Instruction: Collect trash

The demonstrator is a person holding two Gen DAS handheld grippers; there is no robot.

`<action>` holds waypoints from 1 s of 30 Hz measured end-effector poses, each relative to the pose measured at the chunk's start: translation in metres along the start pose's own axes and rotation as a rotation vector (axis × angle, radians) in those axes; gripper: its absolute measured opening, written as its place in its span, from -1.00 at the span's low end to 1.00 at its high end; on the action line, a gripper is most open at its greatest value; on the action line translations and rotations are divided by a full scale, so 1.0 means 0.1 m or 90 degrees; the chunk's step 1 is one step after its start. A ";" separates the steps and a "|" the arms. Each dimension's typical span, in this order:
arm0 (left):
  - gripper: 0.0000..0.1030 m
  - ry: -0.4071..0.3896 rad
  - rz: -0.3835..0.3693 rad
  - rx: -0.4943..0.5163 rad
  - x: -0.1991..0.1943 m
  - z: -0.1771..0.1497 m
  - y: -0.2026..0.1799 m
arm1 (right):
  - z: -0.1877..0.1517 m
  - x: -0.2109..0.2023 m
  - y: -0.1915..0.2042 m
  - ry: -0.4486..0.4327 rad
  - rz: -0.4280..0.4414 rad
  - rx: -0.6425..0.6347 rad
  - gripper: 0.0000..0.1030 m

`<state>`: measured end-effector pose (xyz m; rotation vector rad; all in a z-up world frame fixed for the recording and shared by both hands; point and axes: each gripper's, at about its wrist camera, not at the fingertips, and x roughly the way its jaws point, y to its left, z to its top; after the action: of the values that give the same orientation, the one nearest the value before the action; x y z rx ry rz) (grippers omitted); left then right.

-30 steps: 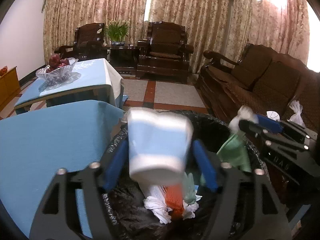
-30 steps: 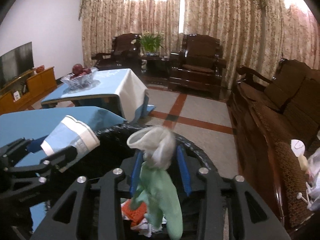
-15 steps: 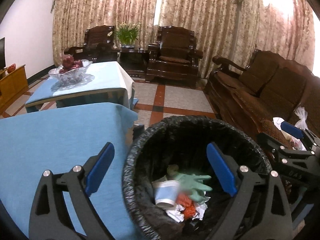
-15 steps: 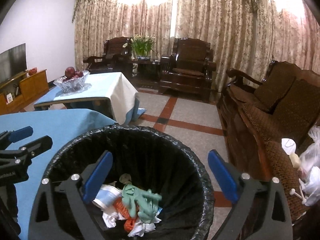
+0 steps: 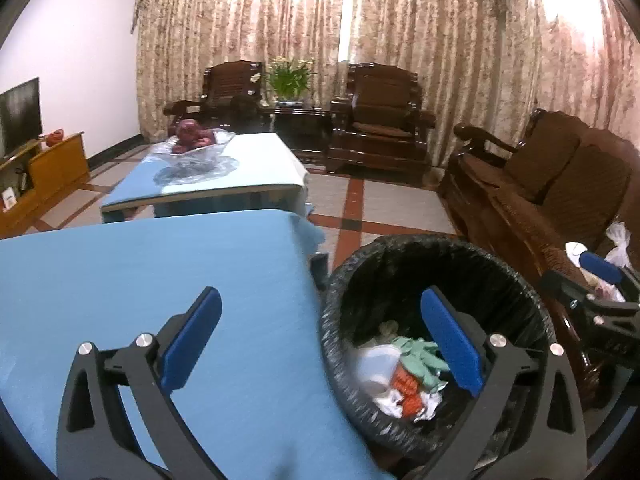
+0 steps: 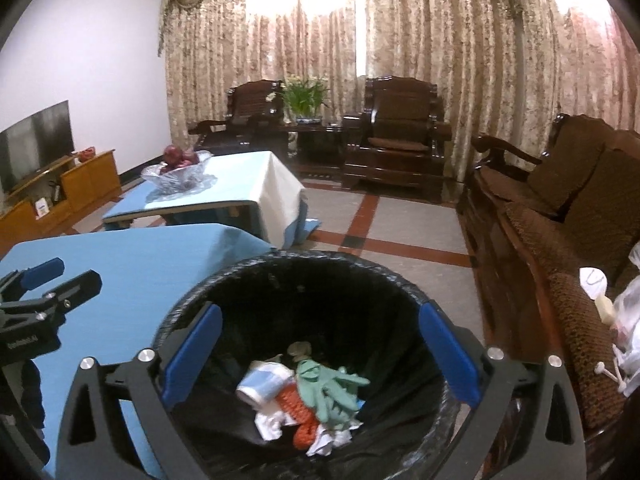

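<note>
A black-lined trash bin (image 5: 334, 320) (image 6: 280, 258) stands on the floor beside the blue table. Inside it lie a blue-and-white paper cup (image 6: 262, 380), a green glove (image 6: 332, 384) (image 5: 420, 356), an orange scrap (image 6: 298, 410) and crumpled white paper. My left gripper (image 5: 320, 296) hangs over the table's edge and the bin's left rim, its jaws opening with nothing between them. Above the bin's mouth my right gripper (image 6: 320, 308) has its jaws opening too, and they hold nothing. Each gripper shows at the side of the other's view.
The blue-covered table (image 5: 140, 280) (image 6: 140, 264) lies left of the bin. Behind it a second table carries a glass fruit bowl (image 5: 196, 152). A brown wooden sofa (image 5: 560, 184) runs along the right, with white plastic bags (image 6: 628, 312) on its seat. Armchairs stand at the back.
Both grippers opened and dropped their loads into the bin: the left let go of the paper cup, the right the green glove. Both then drew back and up, the left shifting left over the table.
</note>
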<state>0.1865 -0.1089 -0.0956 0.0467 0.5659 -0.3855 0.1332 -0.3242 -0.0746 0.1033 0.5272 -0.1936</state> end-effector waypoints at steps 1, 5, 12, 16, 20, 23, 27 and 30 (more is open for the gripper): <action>0.89 0.000 0.002 -0.001 -0.04 -0.01 0.01 | 0.00 -0.05 0.02 0.001 0.006 0.000 0.88; 0.89 -0.006 0.017 -0.007 -0.30 -0.06 0.09 | -0.01 -0.24 0.15 0.002 0.029 -0.005 0.88; 0.89 -0.028 0.038 -0.015 -0.81 -0.13 0.14 | -0.02 -0.65 0.35 -0.012 0.053 -0.028 0.88; 0.89 -0.039 0.045 -0.014 -1.03 -0.13 0.14 | 0.01 -0.84 0.40 -0.024 0.064 -0.028 0.88; 0.89 -0.051 0.048 -0.022 -1.23 -0.11 0.15 | 0.04 -0.99 0.46 -0.029 0.076 -0.026 0.88; 0.89 -0.066 0.052 -0.023 -1.39 -0.07 0.15 | 0.08 -1.10 0.50 -0.036 0.078 -0.028 0.88; 0.89 -0.085 0.055 -0.021 -1.56 -0.03 0.15 | 0.11 -1.20 0.53 -0.041 0.079 -0.029 0.88; 0.89 -0.097 0.056 -0.018 -1.68 -0.01 0.14 | 0.14 -1.27 0.56 -0.049 0.082 -0.032 0.88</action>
<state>0.0608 -0.0385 -0.0080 0.0145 0.4168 -0.2918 0.0441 -0.2515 0.0048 0.0807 0.4473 -0.0588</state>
